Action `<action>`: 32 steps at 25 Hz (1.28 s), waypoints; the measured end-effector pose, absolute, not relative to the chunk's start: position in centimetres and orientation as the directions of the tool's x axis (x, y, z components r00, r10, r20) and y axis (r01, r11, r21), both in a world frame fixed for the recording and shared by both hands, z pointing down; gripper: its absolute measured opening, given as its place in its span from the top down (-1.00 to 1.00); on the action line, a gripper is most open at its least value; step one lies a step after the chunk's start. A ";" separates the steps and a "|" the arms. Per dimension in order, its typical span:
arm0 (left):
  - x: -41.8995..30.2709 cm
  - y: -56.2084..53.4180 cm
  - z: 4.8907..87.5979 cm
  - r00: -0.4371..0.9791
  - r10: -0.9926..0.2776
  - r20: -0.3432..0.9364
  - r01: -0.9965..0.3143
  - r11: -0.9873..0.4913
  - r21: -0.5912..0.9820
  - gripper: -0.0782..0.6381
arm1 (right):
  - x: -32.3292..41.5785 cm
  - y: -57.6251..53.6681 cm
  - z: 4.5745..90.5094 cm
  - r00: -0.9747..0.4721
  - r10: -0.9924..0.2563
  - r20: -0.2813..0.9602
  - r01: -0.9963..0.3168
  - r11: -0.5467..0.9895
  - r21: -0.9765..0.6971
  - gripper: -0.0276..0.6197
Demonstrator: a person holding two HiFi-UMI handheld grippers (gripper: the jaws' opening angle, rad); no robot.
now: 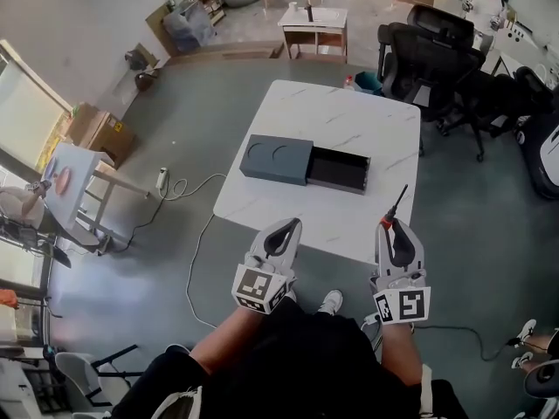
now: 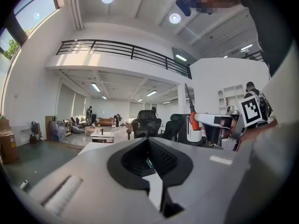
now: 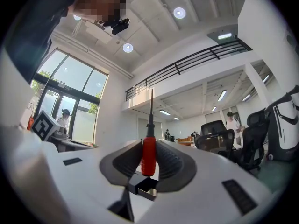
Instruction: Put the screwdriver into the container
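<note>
**Inspector:** Start with the largest item.

**Assistant:** A white table (image 1: 349, 116) stands on a grey floor. On it lies the container (image 1: 276, 159), a dark grey box. Its drawer (image 1: 339, 169) is pulled out to the right and shows a dark inside.

**Inspector:** Arm position?

**Assistant:** Both forearms reach forward side by side from the person's body, at the table's near edge. The marker cubes face up at the head camera. The left gripper (image 1: 292, 226) points roughly level at the near edge. The right gripper (image 1: 391, 225) is by the near right corner and tilts slightly upward.

**Inspector:** Jaws?

**Assistant:** The left jaws are closed tip to tip with nothing between them. The right jaws are clamped on the red handle of the screwdriver (image 3: 148, 154).

**Inspector:** Location of the tool?

**Assistant:** It is held in the right jaws. Its dark shaft sticks out past the jaw tips and slants over the table's near right corner. It is well apart from the container and outside the drawer.
</note>
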State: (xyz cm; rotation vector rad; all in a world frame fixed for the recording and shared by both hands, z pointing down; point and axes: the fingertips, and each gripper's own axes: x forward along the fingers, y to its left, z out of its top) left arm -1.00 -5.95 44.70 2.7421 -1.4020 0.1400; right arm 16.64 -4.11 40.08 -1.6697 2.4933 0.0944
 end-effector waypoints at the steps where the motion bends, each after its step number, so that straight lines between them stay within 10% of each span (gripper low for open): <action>1: -0.8 -6.3 44.9 0.582 -0.806 0.110 -0.812 -0.584 0.013 0.76 | 16.8 -4.6 40.3 -0.376 -0.915 -0.147 -0.923 0.383 -0.025 0.62; 32: -2.8 -25.6 47.8 0.715 -0.688 0.124 -0.698 -0.711 0.086 0.76 | 13.1 -21.9 44.7 -0.247 -0.969 0.015 -0.967 0.247 0.055 0.61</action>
